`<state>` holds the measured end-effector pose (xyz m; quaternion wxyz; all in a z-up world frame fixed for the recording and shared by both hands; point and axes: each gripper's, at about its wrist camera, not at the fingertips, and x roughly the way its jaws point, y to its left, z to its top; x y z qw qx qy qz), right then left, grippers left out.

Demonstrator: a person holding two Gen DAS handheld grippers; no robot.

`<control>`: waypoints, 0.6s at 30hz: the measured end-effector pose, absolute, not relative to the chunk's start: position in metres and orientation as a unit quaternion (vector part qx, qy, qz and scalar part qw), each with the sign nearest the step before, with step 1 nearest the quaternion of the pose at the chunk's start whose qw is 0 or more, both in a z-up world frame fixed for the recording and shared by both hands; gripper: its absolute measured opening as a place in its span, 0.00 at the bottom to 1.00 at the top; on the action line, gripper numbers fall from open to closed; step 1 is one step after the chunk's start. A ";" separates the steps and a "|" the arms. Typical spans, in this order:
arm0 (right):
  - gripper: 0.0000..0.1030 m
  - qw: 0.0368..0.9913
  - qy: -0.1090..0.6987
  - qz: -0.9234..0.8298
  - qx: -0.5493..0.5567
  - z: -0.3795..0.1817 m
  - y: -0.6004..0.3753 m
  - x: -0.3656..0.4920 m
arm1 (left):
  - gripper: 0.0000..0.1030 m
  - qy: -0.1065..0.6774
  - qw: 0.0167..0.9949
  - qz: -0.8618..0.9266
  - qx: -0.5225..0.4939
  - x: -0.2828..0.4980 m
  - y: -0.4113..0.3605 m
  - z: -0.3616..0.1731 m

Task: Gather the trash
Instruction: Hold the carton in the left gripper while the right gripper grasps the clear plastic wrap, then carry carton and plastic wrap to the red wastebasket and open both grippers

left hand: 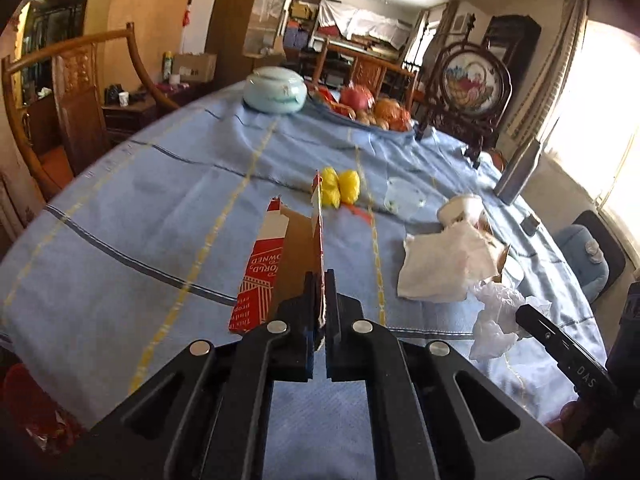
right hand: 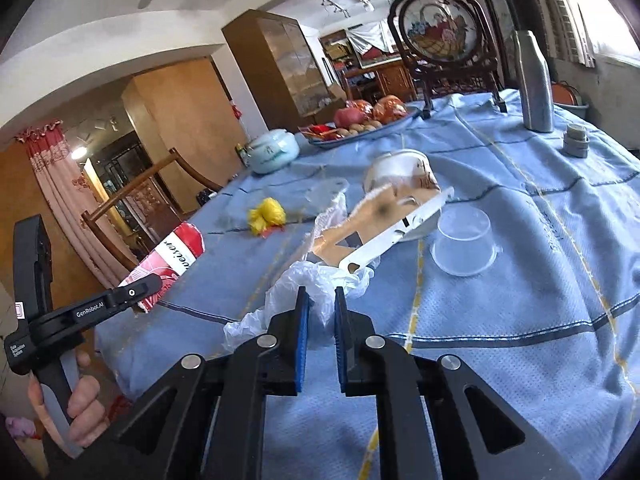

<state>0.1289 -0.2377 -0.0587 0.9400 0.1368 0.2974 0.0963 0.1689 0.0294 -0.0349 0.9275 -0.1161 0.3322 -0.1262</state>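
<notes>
My left gripper is shut on a torn red and white carton and holds it above the blue tablecloth; the carton also shows in the right wrist view. My right gripper is partly closed around a crumpled clear plastic bag, which also shows in the left wrist view. Beyond it lie a white cardboard strip, brown paper, a clear plastic cup, a white paper cup, a white napkin and a yellow wad.
A pale green lidded jar, a fruit tray, a round framed screen and a grey bottle stand at the far side of the table. A wooden chair stands at the left.
</notes>
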 end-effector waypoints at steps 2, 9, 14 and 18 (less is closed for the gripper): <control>0.12 0.942 0.290 0.098 0.140 -0.054 -0.238 0.125 | 0.04 0.325 0.931 -0.119 -0.119 0.162 0.036 -0.029; 0.13 0.950 0.251 0.107 0.151 -0.028 -0.247 0.105 | 0.04 0.306 0.939 -0.089 -0.130 0.142 0.062 -0.016; 0.15 0.945 0.237 0.146 0.169 -0.014 -0.247 0.092 | 0.04 0.302 0.939 -0.071 -0.147 0.129 0.083 -0.013; 0.15 0.952 0.218 0.145 0.158 -0.004 -0.243 0.080 | 0.04 0.290 0.943 -0.054 -0.155 0.115 0.097 -0.008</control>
